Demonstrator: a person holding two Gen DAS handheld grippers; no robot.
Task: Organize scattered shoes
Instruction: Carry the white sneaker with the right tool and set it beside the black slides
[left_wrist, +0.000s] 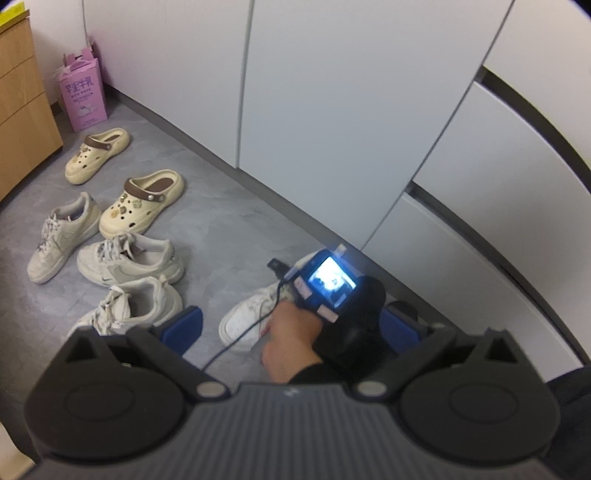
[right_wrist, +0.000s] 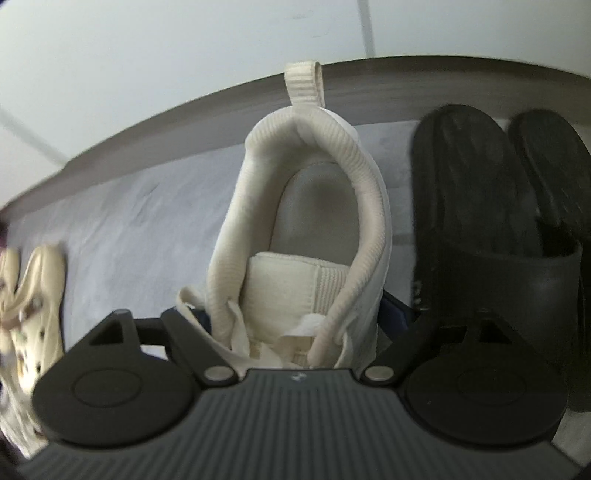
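In the right wrist view a white sneaker (right_wrist: 295, 229) fills the middle, heel and pull tab toward the wall. My right gripper (right_wrist: 295, 317) has its blue fingers on both sides of the sneaker's midsection and is shut on it. In the left wrist view the same sneaker (left_wrist: 247, 317) lies on the grey floor under the right hand and its gripper (left_wrist: 328, 291). My left gripper (left_wrist: 295, 328) is open and empty, held above the floor. Left of it lie three more white sneakers (left_wrist: 129, 262) and two cream clogs (left_wrist: 142, 203).
Two black slides (right_wrist: 491, 206) stand right of the held sneaker, against the baseboard. White cabinet doors (left_wrist: 332, 110) run along the floor's far edge. A pink carton (left_wrist: 83, 96) and a wooden drawer unit (left_wrist: 22, 110) stand at the far left.
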